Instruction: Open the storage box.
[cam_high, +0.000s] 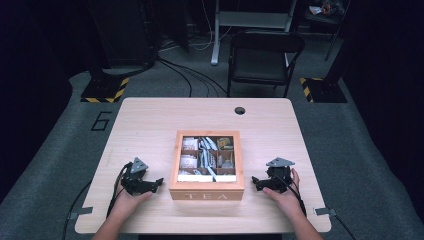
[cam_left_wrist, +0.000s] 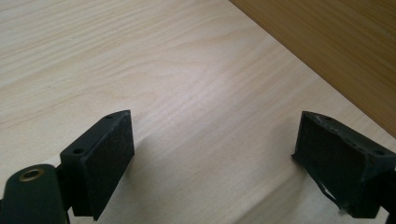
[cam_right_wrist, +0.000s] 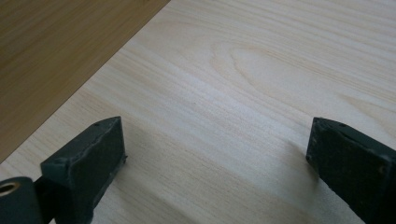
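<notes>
A wooden tea box (cam_high: 206, 192) marked TEA stands at the middle of the table (cam_high: 150, 120), its glass lid down over compartments with tea bags. My left gripper (cam_high: 159, 182) rests on the table just left of the box, held by a hand, jaws pointing toward the box side. In the left gripper view the left gripper (cam_left_wrist: 212, 156) is open over bare wood, with the box wall (cam_left_wrist: 336, 51) at the upper right. My right gripper (cam_high: 254, 181) rests right of the box. The right gripper (cam_right_wrist: 217, 156) is open in its own view, with the box wall (cam_right_wrist: 51, 51) at the upper left.
A cable hole (cam_high: 240, 110) sits near the table's far edge. Behind the table stand a black folding chair (cam_high: 264, 57) and stands with yellow-black striped bases (cam_high: 106, 90). Cables trail over the grey floor.
</notes>
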